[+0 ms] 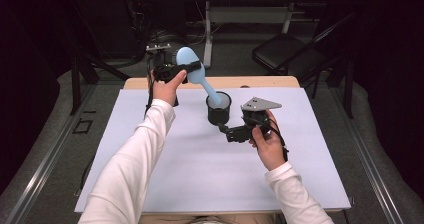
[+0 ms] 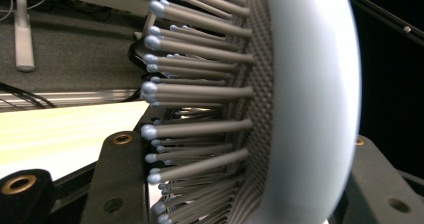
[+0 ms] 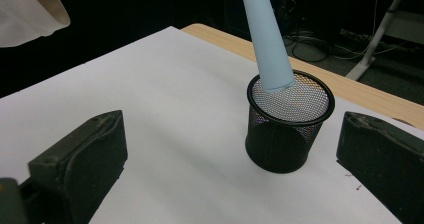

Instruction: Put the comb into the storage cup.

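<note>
Pale blue handle (image 3: 267, 44) dips into black mesh cup (image 3: 287, 129); open jaws flank the cup.

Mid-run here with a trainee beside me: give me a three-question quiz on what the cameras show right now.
1. True or false: the left gripper is shut on the head of the pale blue plastic hairbrush.
2. Where is the hairbrush's handle tip? A) inside the rim of the black wire-mesh cup B) lying flat on the white table sheet C) between the right gripper's jaws
3. Fill in: the right gripper sits beside the cup with its jaws ____.

Key
1. True: its jaws clamp the bristled head.
2. A: the handle slants down into the cup's mouth.
3. Open: in the right gripper view the cup stands ahead of the spread jaws, untouched.
</note>
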A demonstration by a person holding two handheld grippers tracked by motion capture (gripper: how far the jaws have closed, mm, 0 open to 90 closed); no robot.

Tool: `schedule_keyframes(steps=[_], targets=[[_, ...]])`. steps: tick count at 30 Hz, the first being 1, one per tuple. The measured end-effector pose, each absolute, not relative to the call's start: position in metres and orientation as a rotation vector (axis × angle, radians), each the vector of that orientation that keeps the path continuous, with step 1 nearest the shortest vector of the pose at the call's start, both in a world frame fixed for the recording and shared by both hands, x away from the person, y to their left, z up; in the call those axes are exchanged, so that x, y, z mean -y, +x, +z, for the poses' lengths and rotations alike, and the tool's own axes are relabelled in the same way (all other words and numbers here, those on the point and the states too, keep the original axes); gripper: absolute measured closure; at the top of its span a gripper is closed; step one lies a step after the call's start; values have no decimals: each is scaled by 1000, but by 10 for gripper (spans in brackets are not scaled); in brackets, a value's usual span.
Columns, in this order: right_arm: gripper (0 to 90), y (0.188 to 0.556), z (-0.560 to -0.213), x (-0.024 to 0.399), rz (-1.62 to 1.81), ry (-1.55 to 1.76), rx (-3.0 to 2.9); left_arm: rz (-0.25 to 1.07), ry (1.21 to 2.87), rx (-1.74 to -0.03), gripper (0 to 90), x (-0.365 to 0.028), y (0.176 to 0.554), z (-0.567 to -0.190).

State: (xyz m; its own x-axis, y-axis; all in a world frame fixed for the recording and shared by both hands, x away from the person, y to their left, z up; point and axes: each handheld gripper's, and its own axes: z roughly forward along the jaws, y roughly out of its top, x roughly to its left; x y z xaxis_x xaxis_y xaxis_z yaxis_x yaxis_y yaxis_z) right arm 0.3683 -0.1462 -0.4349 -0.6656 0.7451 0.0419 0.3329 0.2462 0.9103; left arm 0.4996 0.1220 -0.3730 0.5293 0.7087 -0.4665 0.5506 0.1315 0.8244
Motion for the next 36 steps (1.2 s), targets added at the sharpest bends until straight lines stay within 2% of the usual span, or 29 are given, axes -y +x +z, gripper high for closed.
schedule_keyframes(steps=[13,36], targets=[[0,368,-435,146,1399,987,-2124,148,1531,-1109,484,-113,504,-378],[0,368,-435,147,1403,986,-2125,253,1553,-1074,485,-106,509,-383]])
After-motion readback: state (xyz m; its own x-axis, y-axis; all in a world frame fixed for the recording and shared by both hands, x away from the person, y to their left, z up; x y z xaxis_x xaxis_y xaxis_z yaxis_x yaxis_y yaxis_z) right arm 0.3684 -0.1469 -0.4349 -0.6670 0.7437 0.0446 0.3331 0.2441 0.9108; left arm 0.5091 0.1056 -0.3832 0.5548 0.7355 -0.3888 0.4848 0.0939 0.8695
